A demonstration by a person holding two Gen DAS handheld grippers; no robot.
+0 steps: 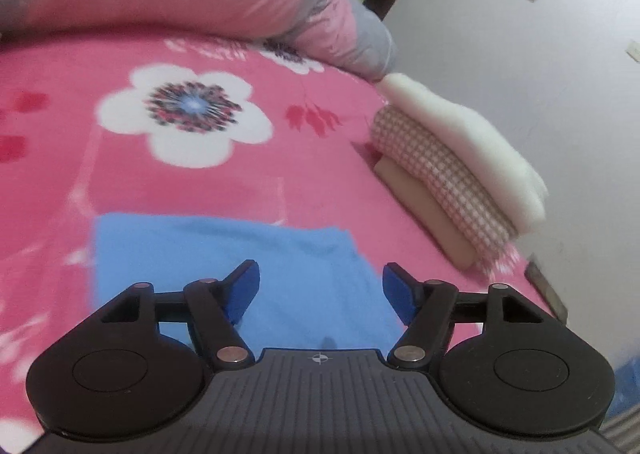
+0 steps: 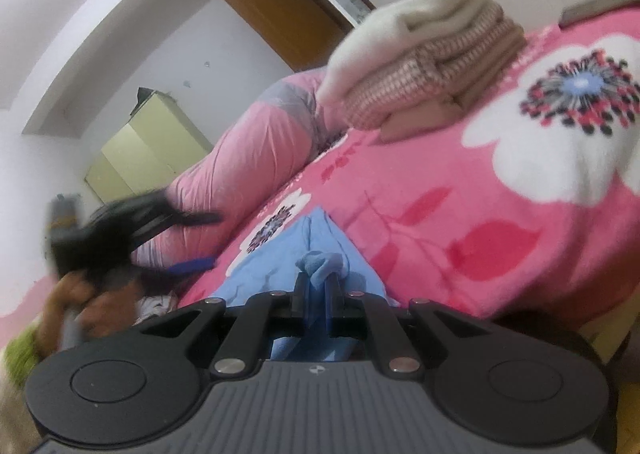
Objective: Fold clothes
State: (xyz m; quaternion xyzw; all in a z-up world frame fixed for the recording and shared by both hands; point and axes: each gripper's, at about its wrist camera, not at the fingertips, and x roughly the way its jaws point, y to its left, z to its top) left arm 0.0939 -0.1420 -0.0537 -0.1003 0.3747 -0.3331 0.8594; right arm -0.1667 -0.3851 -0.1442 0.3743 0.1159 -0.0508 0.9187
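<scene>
Right wrist: right tongs (image 2: 318,284) clamped on blue cloth (image 2: 320,266); left tongs (image 1: 320,290) apart above it.

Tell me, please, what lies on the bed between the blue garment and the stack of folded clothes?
Only bare pink floral bedsheet separates the blue garment from the folded stack. The left wrist view shows it best.

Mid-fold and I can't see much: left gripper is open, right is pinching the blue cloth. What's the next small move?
Probably open the right gripper and let go: it is shut on a bunched corner of the blue cloth, which already lies flat as a folded rectangle on the pink bedspread, and the left gripper stands open above it, holding nothing.
</scene>
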